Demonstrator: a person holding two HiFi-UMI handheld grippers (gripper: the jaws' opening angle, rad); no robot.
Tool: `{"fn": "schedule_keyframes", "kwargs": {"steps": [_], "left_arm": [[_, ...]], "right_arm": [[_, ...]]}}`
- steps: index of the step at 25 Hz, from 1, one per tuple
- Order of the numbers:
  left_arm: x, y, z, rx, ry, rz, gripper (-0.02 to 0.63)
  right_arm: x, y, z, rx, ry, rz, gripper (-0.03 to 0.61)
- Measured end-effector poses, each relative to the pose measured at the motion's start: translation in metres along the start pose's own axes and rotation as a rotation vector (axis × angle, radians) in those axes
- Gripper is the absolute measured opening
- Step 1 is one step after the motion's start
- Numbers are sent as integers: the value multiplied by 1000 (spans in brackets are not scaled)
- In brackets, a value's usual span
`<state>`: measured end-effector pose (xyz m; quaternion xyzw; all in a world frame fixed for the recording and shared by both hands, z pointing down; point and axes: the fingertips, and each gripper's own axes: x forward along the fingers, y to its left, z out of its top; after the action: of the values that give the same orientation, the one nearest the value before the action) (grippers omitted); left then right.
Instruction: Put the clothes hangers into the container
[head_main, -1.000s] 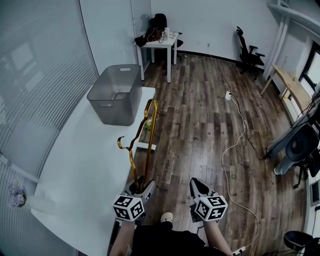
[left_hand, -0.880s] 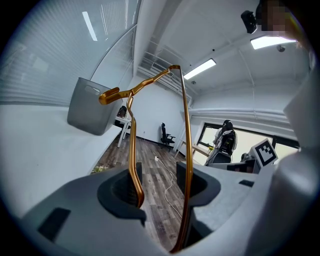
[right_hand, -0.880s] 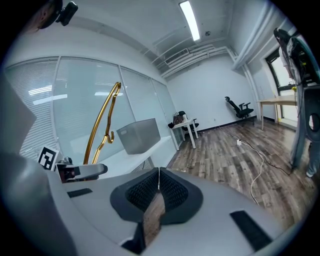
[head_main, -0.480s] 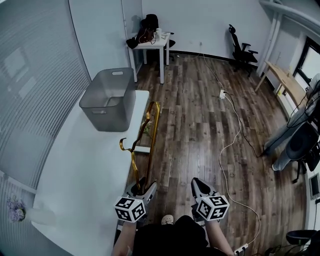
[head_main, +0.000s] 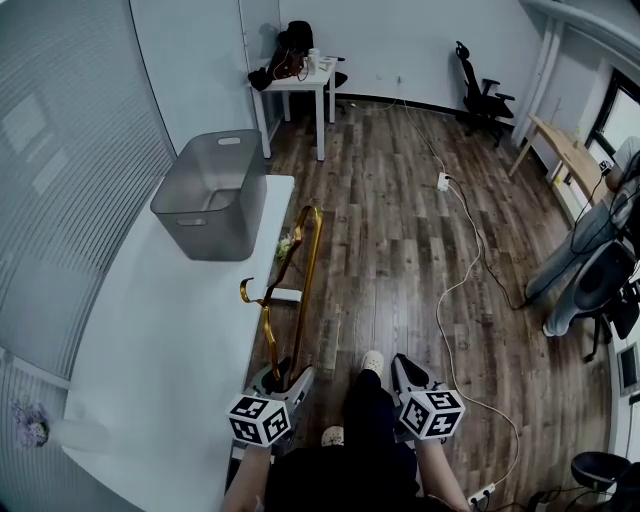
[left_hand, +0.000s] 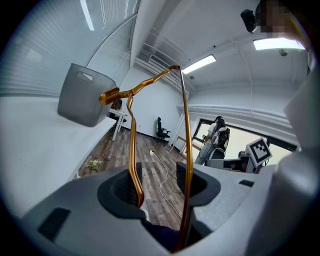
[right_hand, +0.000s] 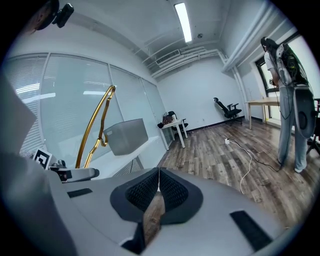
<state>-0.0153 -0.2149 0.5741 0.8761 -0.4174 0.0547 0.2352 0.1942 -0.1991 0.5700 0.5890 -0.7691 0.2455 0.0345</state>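
Well, from here I see a long white table (head_main: 160, 340) running beside a wall of pale slatted blinds (head_main: 60, 170). Its top is smooth and matt. The rest of the room is dark wood-plank floor (head_main: 400, 240) with a white cable (head_main: 465, 280) snaking across it. A small white desk (head_main: 300, 78) stands at the far wall, and a black office chair (head_main: 480, 88) is further right. A person (right_hand: 287, 95) stands at the right edge of the right gripper view.

At the table's far end sits the bin (head_main: 200, 225). It is grey translucent plastic, rectangular with rounded corners, open on top, with a handle slot in each end wall.

My left gripper (head_main: 282, 375) is clamped on the hanger (head_main: 308, 260), a thin, glossy gold metal one. Both its bars run up between the dark pads, one against each. It stands upright over the table's right edge with its hook (head_main: 245, 290) curling toward the tabletop, well short of the bin.

My right gripper (head_main: 403, 365) is over the floor. Its jaws are closed on nothing, the cross-hatched pads meeting at the tips.
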Motion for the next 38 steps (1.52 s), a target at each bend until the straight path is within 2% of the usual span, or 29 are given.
{"fn": "schedule_keyframes", "kwargs": {"steps": [7, 23, 38], "left_arm": [[40, 3, 11, 7, 6, 4, 221], [159, 28, 93, 15, -48, 63, 221], [249, 51, 132, 1, -34, 111, 222]], "right_arm": [[30, -21, 18, -2, -1, 17, 29], [142, -83, 116, -43, -8, 109, 29], [225, -133, 161, -34, 38, 151, 29]]}}
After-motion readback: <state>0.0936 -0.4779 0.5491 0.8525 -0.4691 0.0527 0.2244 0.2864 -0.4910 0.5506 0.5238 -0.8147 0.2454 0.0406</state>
